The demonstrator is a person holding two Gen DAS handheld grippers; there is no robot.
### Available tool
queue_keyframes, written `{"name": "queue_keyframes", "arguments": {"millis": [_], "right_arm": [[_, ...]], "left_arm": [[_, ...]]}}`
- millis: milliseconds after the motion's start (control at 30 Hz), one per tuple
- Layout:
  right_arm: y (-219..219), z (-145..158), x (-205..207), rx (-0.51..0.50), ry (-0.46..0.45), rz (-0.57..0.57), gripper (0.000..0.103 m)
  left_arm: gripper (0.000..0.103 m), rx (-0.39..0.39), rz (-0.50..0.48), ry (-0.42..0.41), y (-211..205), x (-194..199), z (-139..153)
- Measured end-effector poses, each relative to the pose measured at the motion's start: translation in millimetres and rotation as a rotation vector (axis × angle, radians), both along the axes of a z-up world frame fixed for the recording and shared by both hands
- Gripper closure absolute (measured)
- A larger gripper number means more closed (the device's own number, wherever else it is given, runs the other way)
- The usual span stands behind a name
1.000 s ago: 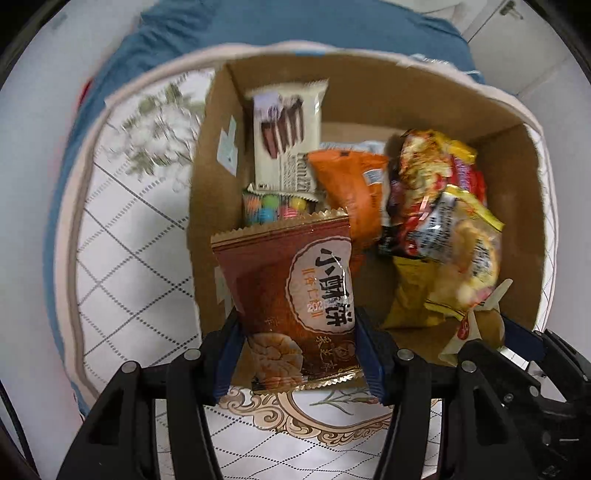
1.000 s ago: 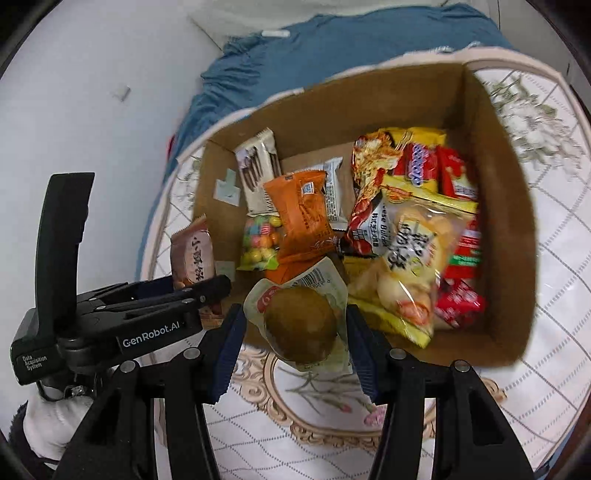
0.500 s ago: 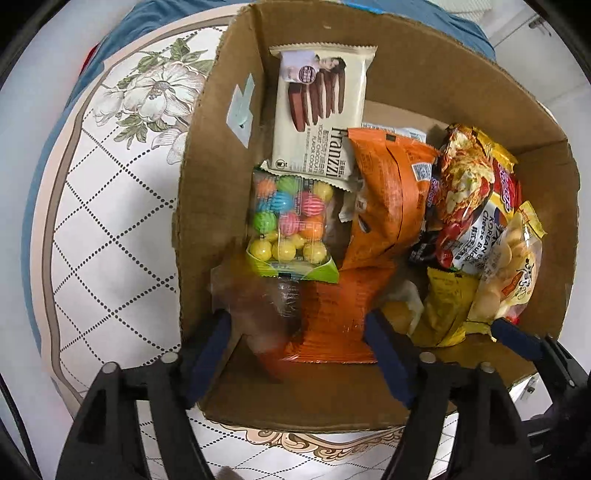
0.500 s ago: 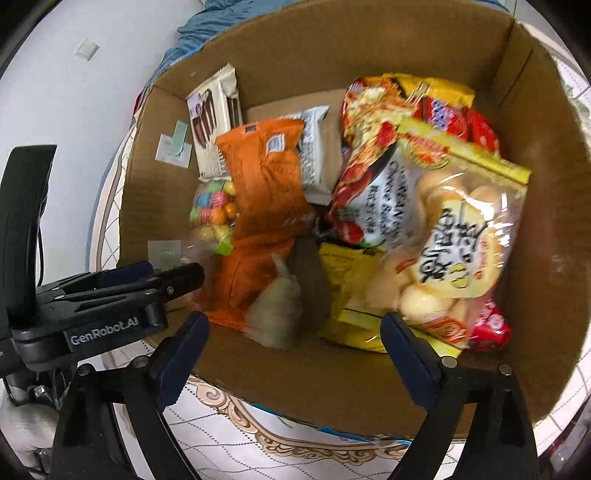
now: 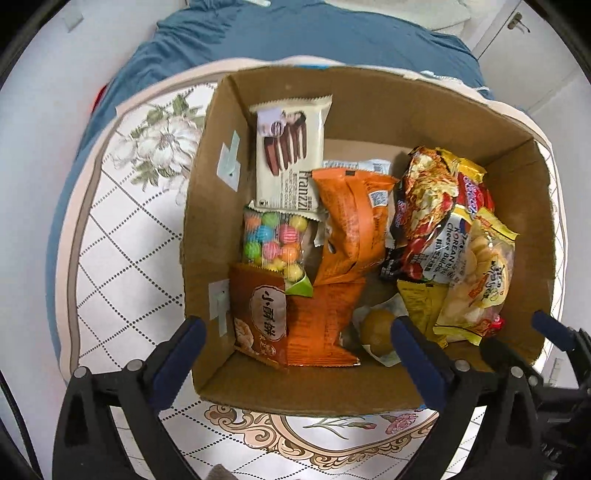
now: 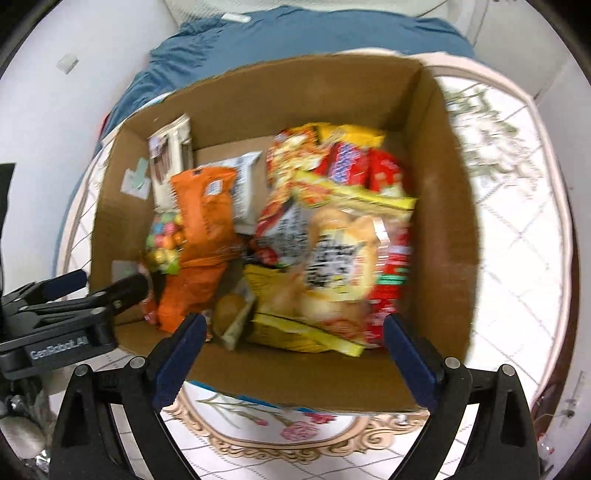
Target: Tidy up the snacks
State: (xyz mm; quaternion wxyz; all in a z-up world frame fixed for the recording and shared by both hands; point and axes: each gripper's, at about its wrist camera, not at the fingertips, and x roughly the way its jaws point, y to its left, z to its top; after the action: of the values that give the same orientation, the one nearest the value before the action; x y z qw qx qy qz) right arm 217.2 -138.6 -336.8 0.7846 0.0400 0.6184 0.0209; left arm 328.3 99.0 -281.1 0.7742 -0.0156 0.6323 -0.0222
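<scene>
A cardboard box on the round table holds several snack packs. The brown biscuit pack lies at the box's near left corner, beside an orange bag and a candy-ball bag. The clear-wrapped brown bun lies near the box's front, and also shows in the right wrist view. My left gripper is open and empty above the box's front edge. My right gripper is open and empty over the box front wall. The left gripper's fingers reach in at the left.
A Franzzi wafer pack leans on the box's far left wall. Noodle packs and a yellow cracker bag fill the right side. The patterned tablecloth surrounds the box; a blue cloth lies behind.
Both grippers opened and dropped their packs into the box: the left released the brown biscuit pack, the right the bun. Both have since pulled back slightly.
</scene>
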Motion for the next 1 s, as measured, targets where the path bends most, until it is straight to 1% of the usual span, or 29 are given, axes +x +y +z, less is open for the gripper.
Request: {"name": "queue_keyframes", "arguments": {"millis": [100, 167, 200, 233, 333, 467, 500, 533, 567, 600, 667, 700, 733, 767, 867, 900, 933, 1000], "right_arm": [[-13.0, 9.3, -4.3, -0.013, -0.011, -0.024, 0.004], [-15.0, 10.4, -5.2, -0.015, -0.013, -0.028, 0.004], [-20.0, 13.1, -7.8, -0.018, -0.013, -0.035, 0.004], [-21.8, 14.8, -9.5, -0.021, -0.016, -0.038, 0.004], [-24.1, 20.7, -15.6, -0.024, -0.026, -0.042, 0.004], [-26.3, 32.2, -24.2, -0.017, -0.044, -0.047, 0.004], [-26.5, 42.1, -30.5, -0.014, -0.064, -0.047, 0.004], [-26.5, 42.1, -30.5, -0.014, -0.064, -0.047, 0.004], [-26.8, 47.9, -34.3, -0.009, -0.076, -0.048, 0.004], [-28.2, 63.1, -44.3, -0.004, -0.105, -0.046, 0.004], [-28.7, 79.7, -56.5, -0.006, -0.138, -0.042, 0.004], [-28.7, 79.7, -56.5, -0.006, -0.138, -0.042, 0.004], [-28.8, 89.0, -64.1, -0.01, -0.156, -0.04, 0.004], [-29.7, 107.6, -80.9, 0.0, -0.189, -0.04, 0.004], [-31.0, 131.6, -104.5, 0.013, -0.226, -0.04, 0.004], [-31.0, 131.6, -104.5, 0.013, -0.226, -0.04, 0.004], [-30.7, 149.4, -123.3, 0.016, -0.253, -0.037, 0.004], [-30.2, 167.4, -143.7, 0.021, -0.28, -0.031, 0.004]], "left_arm": [[0.0, 0.001, -0.003, -0.017, -0.3, -2.5, 9.0], [0.0, 0.001, -0.003, -0.031, -2.1, -4.9, 14.5], [0.0, 0.0, -0.002, -0.035, -0.9, -6.8, 16.4], [0.0, -0.003, -0.002, -0.039, 0.7, -6.6, 12.0], [0.0, 0.002, -0.004, -0.058, 1.6, -11.0, 19.9], [0.001, 0.01, 0.002, -0.096, -1.1, -21.5, 36.6], [0.001, 0.01, 0.003, -0.109, -1.9, -25.3, 42.0], [0.0, 0.007, 0.005, -0.123, -2.8, -29.7, 48.3], [0.0, 0.006, 0.007, -0.141, -3.8, -35.4, 55.8], [0.0, 0.007, 0.01, -0.161, -4.7, -41.2, 63.2], [0.0, 0.008, 0.017, -0.207, -6.6, -56.0, 80.2], [0.0, 0.009, 0.021, -0.227, -7.0, -63.7, 88.5], [0.0, 0.012, 0.024, -0.245, -8.0, -71.0, 96.2], [0.0, 0.017, 0.024, -0.258, -9.2, -77.7, 103.6], [0.0, 0.024, 0.025, -0.305, -13.1, -104.8, 128.7], [0.0, 0.027, 0.022, -0.318, -14.9, -113.4, 136.0], [0.0, 0.035, 0.019, -0.334, -16.6, -123.0, 143.5], [0.0, 0.04, 0.017, -0.367, -18.9, -145.4, 160.7]]}}
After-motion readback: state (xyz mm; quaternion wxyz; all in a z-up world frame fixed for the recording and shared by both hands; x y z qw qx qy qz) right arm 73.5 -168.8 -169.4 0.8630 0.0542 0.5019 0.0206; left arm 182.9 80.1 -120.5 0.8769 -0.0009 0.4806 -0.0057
